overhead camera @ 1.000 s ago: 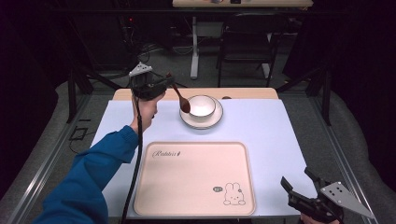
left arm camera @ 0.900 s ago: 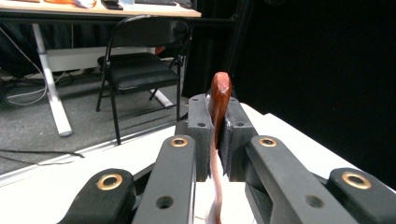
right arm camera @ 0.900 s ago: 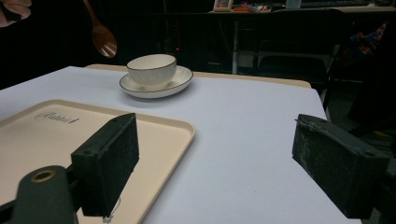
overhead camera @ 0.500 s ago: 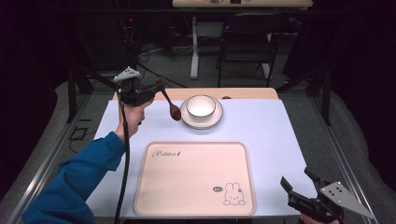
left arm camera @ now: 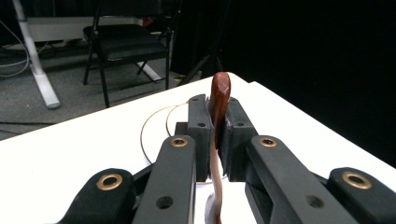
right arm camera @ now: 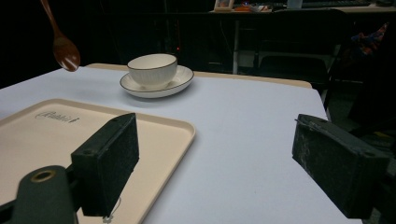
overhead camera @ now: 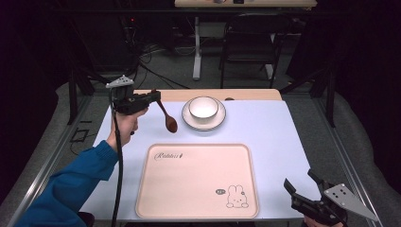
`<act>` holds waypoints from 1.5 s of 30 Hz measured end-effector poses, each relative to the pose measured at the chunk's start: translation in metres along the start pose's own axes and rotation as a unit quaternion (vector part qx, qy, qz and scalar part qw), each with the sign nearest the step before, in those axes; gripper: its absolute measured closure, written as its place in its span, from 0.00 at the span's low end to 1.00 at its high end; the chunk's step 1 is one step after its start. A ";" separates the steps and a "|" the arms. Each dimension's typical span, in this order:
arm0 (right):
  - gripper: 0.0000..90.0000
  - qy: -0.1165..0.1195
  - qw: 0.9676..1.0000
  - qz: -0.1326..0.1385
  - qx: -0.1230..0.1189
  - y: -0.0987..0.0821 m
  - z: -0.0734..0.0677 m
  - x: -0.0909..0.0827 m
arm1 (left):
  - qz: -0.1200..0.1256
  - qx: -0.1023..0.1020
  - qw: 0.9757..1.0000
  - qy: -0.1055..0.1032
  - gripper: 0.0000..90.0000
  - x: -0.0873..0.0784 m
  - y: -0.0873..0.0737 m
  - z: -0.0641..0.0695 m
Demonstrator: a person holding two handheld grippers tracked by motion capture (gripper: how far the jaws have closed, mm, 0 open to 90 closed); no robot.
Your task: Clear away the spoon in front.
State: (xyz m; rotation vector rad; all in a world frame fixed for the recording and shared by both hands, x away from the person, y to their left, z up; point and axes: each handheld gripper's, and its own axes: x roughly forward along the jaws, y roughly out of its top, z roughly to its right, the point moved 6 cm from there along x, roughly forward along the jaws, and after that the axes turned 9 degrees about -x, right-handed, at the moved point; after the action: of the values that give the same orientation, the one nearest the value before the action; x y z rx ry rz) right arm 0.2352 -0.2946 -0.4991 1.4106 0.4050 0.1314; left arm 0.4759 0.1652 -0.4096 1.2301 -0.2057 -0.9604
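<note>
My left gripper [overhead camera: 153,98] is shut on a brown wooden spoon [overhead camera: 168,118], held in the air left of the white bowl [overhead camera: 204,107]. The spoon's handle is pinched between the pads and its bowl end hangs down toward the table. In the left gripper view the spoon [left arm camera: 218,100] stands edge-on between my closed pads [left arm camera: 200,135]. The bowl sits on a white saucer [overhead camera: 218,120] at the back of the table. My right gripper [overhead camera: 302,186] rests open at the front right corner. From the right gripper view I see the spoon [right arm camera: 64,50], the bowl [right arm camera: 152,69] and the saucer [right arm camera: 180,78].
A beige tray [overhead camera: 198,179] with a rabbit print lies in the front middle of the white table [overhead camera: 269,137]. A folding chair [overhead camera: 248,42] and desk legs stand on the floor behind the table. The tray [right arm camera: 42,135] lies beside my right gripper's left pad.
My left gripper has carried the spoon leftward, away from above the bowl, to a spot over the table left of the saucer. The right gripper has not moved.
</note>
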 end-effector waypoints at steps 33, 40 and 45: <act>0.15 0.001 1.000 -0.001 -0.003 0.001 -0.001 0.001 | -0.093 -0.008 0.994 -0.048 0.94 -0.041 -0.038 0.015; 0.15 0.001 1.000 -0.001 -0.005 0.001 -0.001 0.001 | -0.110 -0.013 0.992 -0.054 0.94 -0.045 -0.050 0.015; 0.15 0.000 1.000 -0.001 -0.005 0.001 0.000 0.001 | -0.122 -0.017 0.990 -0.064 0.94 -0.047 -0.059 0.016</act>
State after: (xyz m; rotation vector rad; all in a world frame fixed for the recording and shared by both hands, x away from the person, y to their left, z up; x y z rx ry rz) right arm 0.2361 -0.2938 -0.4988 1.3998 0.4057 0.1319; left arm 0.4072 0.1867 -0.4378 1.1811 -0.1410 -1.2509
